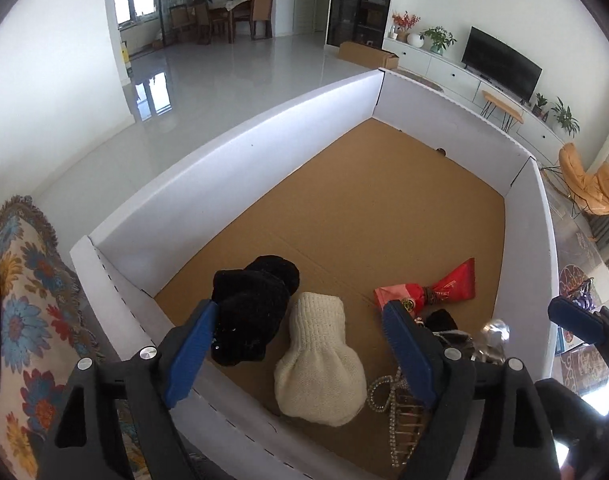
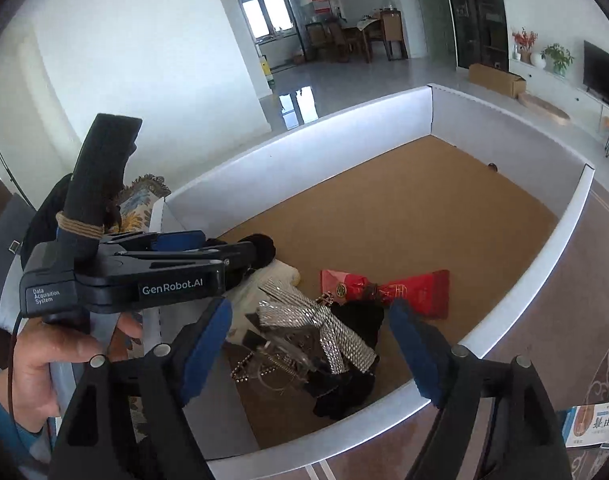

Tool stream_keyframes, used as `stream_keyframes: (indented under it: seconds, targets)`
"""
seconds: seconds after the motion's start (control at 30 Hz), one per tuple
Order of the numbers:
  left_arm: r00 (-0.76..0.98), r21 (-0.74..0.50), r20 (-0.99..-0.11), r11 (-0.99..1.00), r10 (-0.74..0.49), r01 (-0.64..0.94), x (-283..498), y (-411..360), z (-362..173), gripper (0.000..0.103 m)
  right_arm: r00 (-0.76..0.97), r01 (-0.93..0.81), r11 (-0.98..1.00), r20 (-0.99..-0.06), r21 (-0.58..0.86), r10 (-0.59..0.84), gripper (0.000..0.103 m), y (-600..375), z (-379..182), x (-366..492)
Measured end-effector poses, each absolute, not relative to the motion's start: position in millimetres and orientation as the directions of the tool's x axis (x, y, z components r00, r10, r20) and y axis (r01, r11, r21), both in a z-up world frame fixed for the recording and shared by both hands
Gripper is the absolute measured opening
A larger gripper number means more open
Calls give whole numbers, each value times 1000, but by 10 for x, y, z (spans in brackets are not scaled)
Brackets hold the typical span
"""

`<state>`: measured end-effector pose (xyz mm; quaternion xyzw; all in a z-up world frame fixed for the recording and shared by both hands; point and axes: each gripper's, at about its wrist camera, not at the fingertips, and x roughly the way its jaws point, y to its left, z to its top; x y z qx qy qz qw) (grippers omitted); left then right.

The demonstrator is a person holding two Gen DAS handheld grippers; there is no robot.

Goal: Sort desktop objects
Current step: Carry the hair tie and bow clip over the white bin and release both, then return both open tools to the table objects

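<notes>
Left wrist view: the left gripper (image 1: 300,344) hangs over the near end of a white-walled cardboard tray (image 1: 240,152) with a brown floor, its blue-padded jaws spread wide and holding nothing. Between the jaws lie a black knitted item (image 1: 252,304) and, touching it, a cream knitted pouch (image 1: 316,364). A red wrapped packet (image 1: 448,284) lies further right, and a rhinestone hair claw (image 1: 396,412) sits by the right pad. A floral cloth (image 1: 24,320) lies outside the tray on the left.

Right wrist view: the right gripper (image 2: 310,348) also has its jaws apart and empty, above a pile of sparkly hair accessories (image 2: 324,328) on black fabric. The red packet lies just beyond. A hand (image 2: 52,360) holds the left gripper's body at left.
</notes>
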<state>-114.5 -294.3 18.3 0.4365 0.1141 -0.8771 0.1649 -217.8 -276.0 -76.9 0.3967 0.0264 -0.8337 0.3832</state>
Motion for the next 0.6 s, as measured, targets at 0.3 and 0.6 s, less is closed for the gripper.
stream_keyframes:
  seconds: [0.3, 0.6]
  targets:
    - [-755, -185, -655, -976, 34, 116, -729, -1893, 615, 84, -684, 451, -888, -604, 91, -409, 103, -952, -975, -1449]
    - [-567, -75, -797, -965, 209, -250, -1005, -19, 25, 88, -637, 77, -997, -769, 6, -53, 103, 781, -1620, -985]
